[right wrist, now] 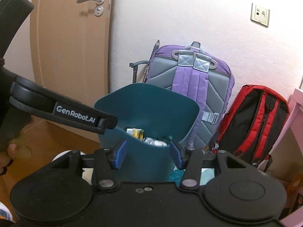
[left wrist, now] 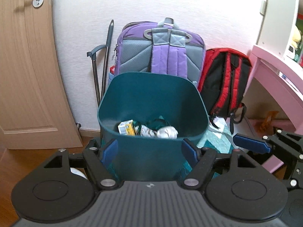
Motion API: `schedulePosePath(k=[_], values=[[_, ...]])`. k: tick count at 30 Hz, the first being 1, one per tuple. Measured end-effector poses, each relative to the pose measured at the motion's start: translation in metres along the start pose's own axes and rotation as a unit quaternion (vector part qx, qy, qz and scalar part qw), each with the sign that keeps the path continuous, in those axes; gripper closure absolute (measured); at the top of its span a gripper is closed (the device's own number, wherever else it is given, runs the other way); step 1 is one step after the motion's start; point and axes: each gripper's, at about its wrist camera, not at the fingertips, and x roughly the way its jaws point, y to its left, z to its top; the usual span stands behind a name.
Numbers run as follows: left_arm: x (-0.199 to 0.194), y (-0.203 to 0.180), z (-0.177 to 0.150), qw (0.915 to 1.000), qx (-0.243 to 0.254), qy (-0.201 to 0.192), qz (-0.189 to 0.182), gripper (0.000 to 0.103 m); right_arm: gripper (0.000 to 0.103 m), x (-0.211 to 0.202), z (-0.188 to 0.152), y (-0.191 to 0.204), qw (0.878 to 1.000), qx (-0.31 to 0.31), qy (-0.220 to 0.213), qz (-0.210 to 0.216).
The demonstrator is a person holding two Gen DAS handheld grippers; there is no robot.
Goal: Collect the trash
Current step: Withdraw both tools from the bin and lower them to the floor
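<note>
A brown wooden door [left wrist: 28, 71] with a silver lever handle [right wrist: 90, 0] fills the far left, set in a pale textured wall [left wrist: 85, 28] that carries a socket plate [right wrist: 260, 15] high on the right. A pink table [left wrist: 274, 71] stands at the right edge of the left wrist view. Against the wall leans a purple and grey backpack [left wrist: 161, 53], straps facing out, and just to its right a smaller red and black backpack [left wrist: 227, 83]. A grey folded stand or pole [left wrist: 102, 62] leans on the wall left of the purple bag.

In front of the bags, on the wooden floor [left wrist: 11, 162], stands a teal trash bin [left wrist: 151, 98], its mouth open to both cameras. The trash lies at the bottom of it: a yellow and white carton [left wrist: 126, 127] on the left and crumpled white paper [left wrist: 166, 132] to its right, with something dark green between and behind them. A teal and white patterned cloth [left wrist: 217, 140] lies on the floor beside the bin on the right, with a crumpled white piece [left wrist: 218, 122] on it near the red bag.

The left tongs [left wrist: 149, 150] are spread wide with nothing between their blue pads [left wrist: 108, 151], which frame the near wall of the bin. The right tongs [right wrist: 148, 154] are likewise apart and empty, their pads [right wrist: 120, 155] in line with the bin's near rim; whether they touch it cannot be told. The left tool's black arm, marked GenRobot.AI, crosses the right wrist view from the left, a hand [right wrist: 9, 151] showing at the edge
</note>
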Motion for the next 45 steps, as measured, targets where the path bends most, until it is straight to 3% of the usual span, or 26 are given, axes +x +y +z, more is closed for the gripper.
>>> schedulePosePath(k=[2, 12, 18, 20, 22, 29, 36, 45], values=[[-0.009, -0.003, -0.010, 1.0000, 0.008, -0.001, -0.004, 0.022, 0.053, -0.008, -0.006, 0.002, 1.000, 0.005, 0.006, 0.006], [-0.025, -0.005, -0.072, 0.9985, 0.031, 0.027, -0.035, 0.016, 0.053, -0.029, -0.056, 0.011, 0.998, 0.018, 0.040, 0.048], [-0.001, 0.006, -0.120, 0.9960, 0.027, 0.066, -0.053, 0.014, 0.052, -0.011, -0.105, 0.017, 0.992, 0.030, 0.090, 0.085], [0.017, 0.011, -0.139, 0.9943, 0.021, 0.088, -0.055, 0.004, 0.052, -0.001, -0.124, 0.019, 0.989, 0.037, 0.108, 0.095], [0.038, 0.017, -0.160, 0.9916, 0.020, 0.116, -0.054, 0.004, 0.052, 0.012, -0.148, 0.022, 0.984, 0.049, 0.131, 0.108], [0.126, 0.045, -0.231, 0.9729, -0.007, 0.228, -0.038, 0.004, 0.052, 0.077, -0.226, 0.034, 0.961, 0.086, 0.221, 0.142], [0.213, 0.062, -0.287, 0.9507, 0.011, 0.309, -0.025, 0.004, 0.052, 0.151, -0.299, 0.051, 0.932, 0.130, 0.305, 0.149], [0.318, 0.073, -0.373, 0.9106, 0.046, 0.410, -0.024, 0.004, 0.052, 0.229, -0.389, 0.088, 0.892, 0.139, 0.397, 0.167]])
